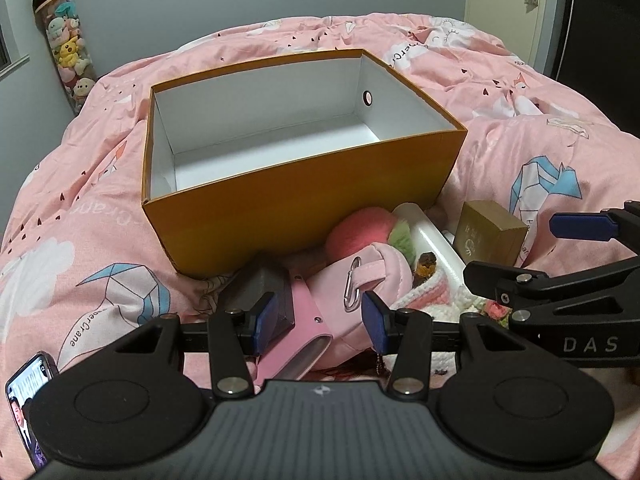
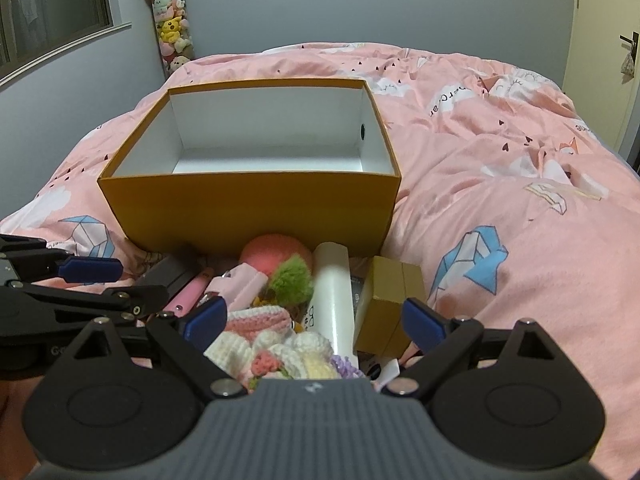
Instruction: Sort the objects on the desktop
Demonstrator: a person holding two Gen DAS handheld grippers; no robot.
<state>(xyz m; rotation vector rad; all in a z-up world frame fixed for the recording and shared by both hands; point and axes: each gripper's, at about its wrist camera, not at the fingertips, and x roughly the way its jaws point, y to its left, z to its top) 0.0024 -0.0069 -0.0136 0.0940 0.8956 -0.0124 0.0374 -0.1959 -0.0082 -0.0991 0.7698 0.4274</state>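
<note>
Right against the near wall of the orange box (image 1: 304, 204) lies the heap of small things to sort, all on the pink quilt (image 1: 520, 152). The box stands open, its white inside bare, with a round hole in its right end wall.

At the heap's back, touching the box, sits a pink plush ball (image 2: 276, 254) with a green tuft (image 2: 292, 282) beside it. A white tube (image 2: 334, 292) lies lengthwise to their right, and a gold carton (image 2: 390, 300) rests just right of the tube. On the left are a dark grey block (image 1: 260, 284) and a pink flat case (image 1: 296, 332); a pink pouch (image 1: 372, 276) with a silver carabiner (image 1: 352, 286) lies between them and the tube. Crocheted pink, white and cream pieces (image 2: 272, 344) fill the near side.

The left gripper (image 1: 320, 322) hangs over the pink case and pouch, its blue pads partly spread and pressing on nothing. The right gripper (image 2: 316, 320) hovers above the crochet and the tube with its jaws spread wide, nothing between the pads in contact. The two grippers are close beside each other.

A phone (image 1: 28, 400) with a lit screen lies at the near left edge. A clear column of plush toys (image 2: 172, 28) stands in the far corner by the window (image 2: 52, 8).
</note>
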